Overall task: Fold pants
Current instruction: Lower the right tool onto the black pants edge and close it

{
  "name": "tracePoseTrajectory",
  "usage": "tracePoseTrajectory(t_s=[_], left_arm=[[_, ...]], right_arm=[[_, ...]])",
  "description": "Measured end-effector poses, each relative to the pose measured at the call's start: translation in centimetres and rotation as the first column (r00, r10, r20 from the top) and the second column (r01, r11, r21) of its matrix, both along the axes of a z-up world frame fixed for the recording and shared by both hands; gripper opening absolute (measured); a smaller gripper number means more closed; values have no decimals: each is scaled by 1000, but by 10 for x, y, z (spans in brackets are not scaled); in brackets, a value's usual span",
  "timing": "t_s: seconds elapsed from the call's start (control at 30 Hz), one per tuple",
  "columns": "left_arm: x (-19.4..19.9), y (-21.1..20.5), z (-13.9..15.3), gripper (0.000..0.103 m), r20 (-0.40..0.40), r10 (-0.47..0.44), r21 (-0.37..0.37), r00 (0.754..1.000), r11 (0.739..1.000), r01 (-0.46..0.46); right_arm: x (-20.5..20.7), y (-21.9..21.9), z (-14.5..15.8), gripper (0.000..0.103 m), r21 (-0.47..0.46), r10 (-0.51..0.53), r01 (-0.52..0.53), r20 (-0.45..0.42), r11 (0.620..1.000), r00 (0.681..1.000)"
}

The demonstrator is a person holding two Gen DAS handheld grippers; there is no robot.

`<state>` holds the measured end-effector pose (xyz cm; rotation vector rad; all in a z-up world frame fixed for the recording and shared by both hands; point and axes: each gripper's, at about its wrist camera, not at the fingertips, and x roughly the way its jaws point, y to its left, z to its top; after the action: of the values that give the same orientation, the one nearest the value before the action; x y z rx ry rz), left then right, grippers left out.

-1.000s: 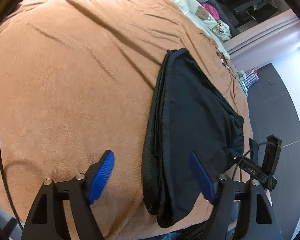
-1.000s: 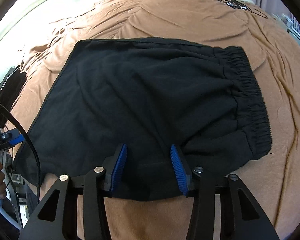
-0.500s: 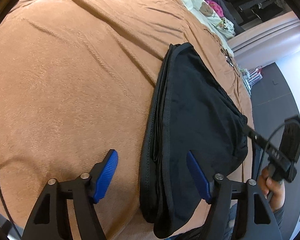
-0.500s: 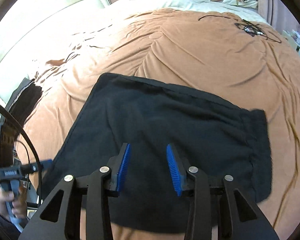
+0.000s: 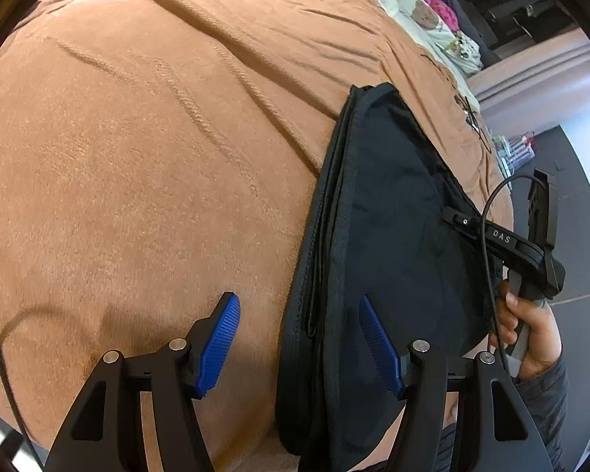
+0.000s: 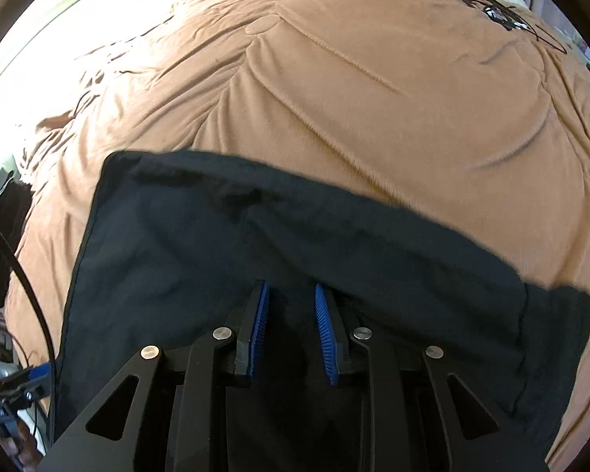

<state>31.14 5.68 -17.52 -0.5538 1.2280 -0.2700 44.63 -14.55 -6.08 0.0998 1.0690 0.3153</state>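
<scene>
The black pants (image 5: 389, 236) lie folded on the brown blanket (image 5: 137, 157), their stacked hems nearest my left gripper. My left gripper (image 5: 299, 338) is open, its blue pads straddling the near left edge of the pants without touching. In the right wrist view the pants (image 6: 255, 244) fill the lower half. My right gripper (image 6: 291, 330) hovers over them with its pads (image 6: 259, 326) a narrow gap apart, gripping nothing I can see. The right gripper also shows in the left wrist view (image 5: 503, 240), held by a hand over the pants' right side.
The brown blanket (image 6: 373, 98) covers the whole bed. Pillows and soft toys (image 5: 432, 15) lie at the bed's head. A black cable tangle (image 6: 499, 11) rests on the far blanket. Dark floor (image 5: 570, 165) lies past the bed's right edge.
My right gripper has lifted and pulled back, so the pants sit lower in its view; its pads have narrowed. My left gripper has shifted slightly closer to the hems.
</scene>
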Motion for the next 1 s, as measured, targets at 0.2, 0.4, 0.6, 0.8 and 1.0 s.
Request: tracePoseTrajectory(t_s=[0.2,0.4,0.6,0.8,1.0], left_arm=[[8,1,0,65,-33,24,-6,999,1000,-24],[14,-5,2,65,-56,17,18,998,1000,-16],[3,-7,3,65,-75,10,25,997,1000,-8],[-15,-6,5,65,-84,24,18,996,1000,-22],[-26,-15,5,64,-61,-6,-48,998,999,3]], right_arm=[[31,6,-6,7,-19,-5,5,-6,1000,1000],[49,5,2,5,-6,-19,19,3,1000,1000],[9,-3,18,5,73,4,-8,59,997,998],[-34,-6,29,5,133,39,-54,119,990,992],[-71,-3,22,5,172,88,-111,137,979,987]])
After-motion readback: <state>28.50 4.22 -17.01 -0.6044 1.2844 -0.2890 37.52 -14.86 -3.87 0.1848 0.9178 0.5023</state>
